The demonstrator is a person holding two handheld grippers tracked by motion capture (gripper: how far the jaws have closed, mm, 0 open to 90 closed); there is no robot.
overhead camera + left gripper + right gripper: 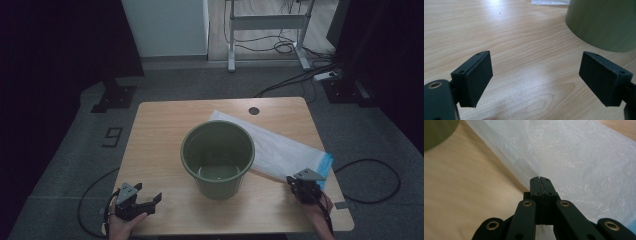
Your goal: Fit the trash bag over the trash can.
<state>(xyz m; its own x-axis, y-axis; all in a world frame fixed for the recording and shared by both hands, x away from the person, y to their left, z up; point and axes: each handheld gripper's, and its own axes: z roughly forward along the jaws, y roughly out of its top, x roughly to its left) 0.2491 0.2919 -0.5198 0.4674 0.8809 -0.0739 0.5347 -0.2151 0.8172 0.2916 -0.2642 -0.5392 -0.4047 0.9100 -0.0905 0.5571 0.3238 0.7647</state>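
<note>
Right tongs pinch the plastic bag; left tongs gape over bare wood.

The right tongs [541, 179] are clenched on a fold of the one clear plastic bag [280, 147], which lies flat on the counter [160, 145], partly hidden behind the single green bucket [218, 159]. The left tongs [535, 75] are spread wide, holding nothing, at the counter's near left corner, near the bucket.

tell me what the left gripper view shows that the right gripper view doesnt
Left gripper view alone: the left gripper open over bare wood, nothing between its jaws.

Right gripper view alone: the right gripper shut on a fold of the clear plastic bag, pinched up off the surface.

Both: the wooden table and part of the green bucket at the frame's edge.
</note>
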